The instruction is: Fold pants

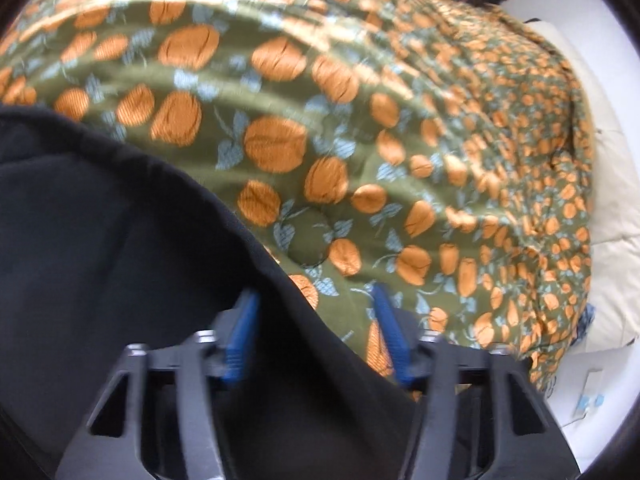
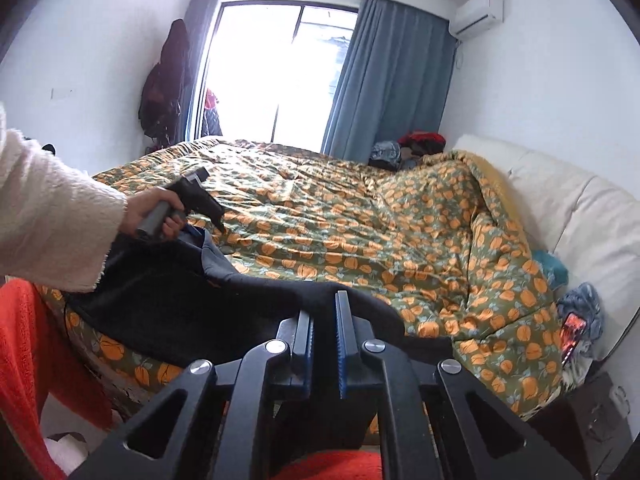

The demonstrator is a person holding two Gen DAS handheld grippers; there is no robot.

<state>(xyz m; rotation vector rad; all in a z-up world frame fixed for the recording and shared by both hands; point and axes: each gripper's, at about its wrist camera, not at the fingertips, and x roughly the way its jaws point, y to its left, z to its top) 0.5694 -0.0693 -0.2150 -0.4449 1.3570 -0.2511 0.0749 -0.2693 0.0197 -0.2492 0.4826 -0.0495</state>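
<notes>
Nearest, the right gripper [image 2: 325, 344] is pinching a hem of the black pants [image 2: 168, 300]: its blue pads are standing almost together with dark cloth bunched between them. Beyond its fingertips and to their left, the garment is lying across the near edge of the pumpkin-print quilt [image 2: 360, 220], its long axis running crosswise from these fingers toward the left gripper [image 1: 316, 312]. That one's jaws are standing apart with a black edge draped between them; the blur is hiding whether the pads are biting. I judge the corners are being gathered, so next both ends probably need lifting together and laying over evenly.
</notes>
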